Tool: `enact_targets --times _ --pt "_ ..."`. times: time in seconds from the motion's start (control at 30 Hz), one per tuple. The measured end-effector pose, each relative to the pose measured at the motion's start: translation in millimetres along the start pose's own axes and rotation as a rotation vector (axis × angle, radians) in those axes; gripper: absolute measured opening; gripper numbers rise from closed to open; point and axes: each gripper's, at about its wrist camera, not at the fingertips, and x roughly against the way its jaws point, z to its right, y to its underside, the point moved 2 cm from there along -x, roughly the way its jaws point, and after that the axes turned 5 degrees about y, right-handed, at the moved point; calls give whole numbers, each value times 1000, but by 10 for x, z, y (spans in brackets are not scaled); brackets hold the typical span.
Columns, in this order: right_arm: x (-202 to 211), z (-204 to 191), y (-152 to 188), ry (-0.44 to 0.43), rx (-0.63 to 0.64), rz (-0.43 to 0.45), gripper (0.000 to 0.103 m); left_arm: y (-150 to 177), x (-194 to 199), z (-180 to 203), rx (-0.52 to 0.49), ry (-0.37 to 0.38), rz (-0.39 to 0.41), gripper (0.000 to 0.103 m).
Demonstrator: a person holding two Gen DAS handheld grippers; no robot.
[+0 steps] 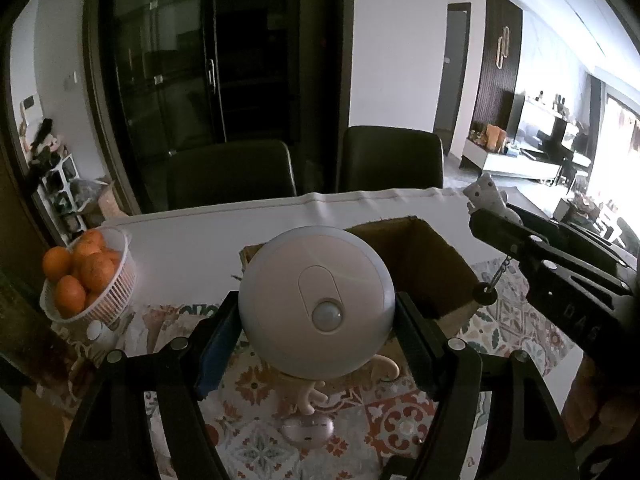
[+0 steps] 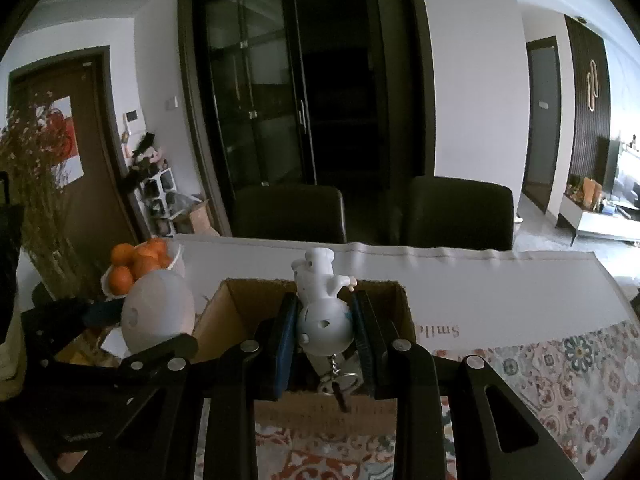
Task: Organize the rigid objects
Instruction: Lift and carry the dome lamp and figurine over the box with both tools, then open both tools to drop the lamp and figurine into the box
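Observation:
My left gripper (image 1: 317, 312) is shut on a round white sensor light (image 1: 316, 304) and holds it above the patterned mat, just in front of an open cardboard box (image 1: 436, 264). The light also shows in the right wrist view (image 2: 158, 312). My right gripper (image 2: 323, 330) is shut on a small white figurine keychain (image 2: 322, 304), held over the cardboard box (image 2: 240, 312); its chain and ring hang below. In the left wrist view the right gripper (image 1: 486, 210) holds the figurine (image 1: 486, 196) at the right, above the box's far corner.
A white basket of oranges (image 1: 86, 280) stands at the left on the table. A cream antler-shaped piece (image 1: 316, 394) and a pinkish oval object (image 1: 308, 428) lie on the patterned mat (image 1: 400, 420) under the light. Two dark chairs (image 1: 232, 176) stand behind the table.

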Motion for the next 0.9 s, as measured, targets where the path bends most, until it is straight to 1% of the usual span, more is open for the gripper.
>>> enact_targets --times 0.17,0.3,0.57,0.9 --pt "-115 2 -99 -3 4 0 29 -76 -109 -32 9 5 -8 74" --pt "-315 15 -104 -1 17 -38 29 -95 -224 -52 5 -1 -25 74" --pt "-688 107 100 7 3 -137 29 -24 -602 -49 -22 -4 -98 74" --pt "-899 192 293 28 -1 -203 29 98 -932 -76 -19 -6 -184 74"
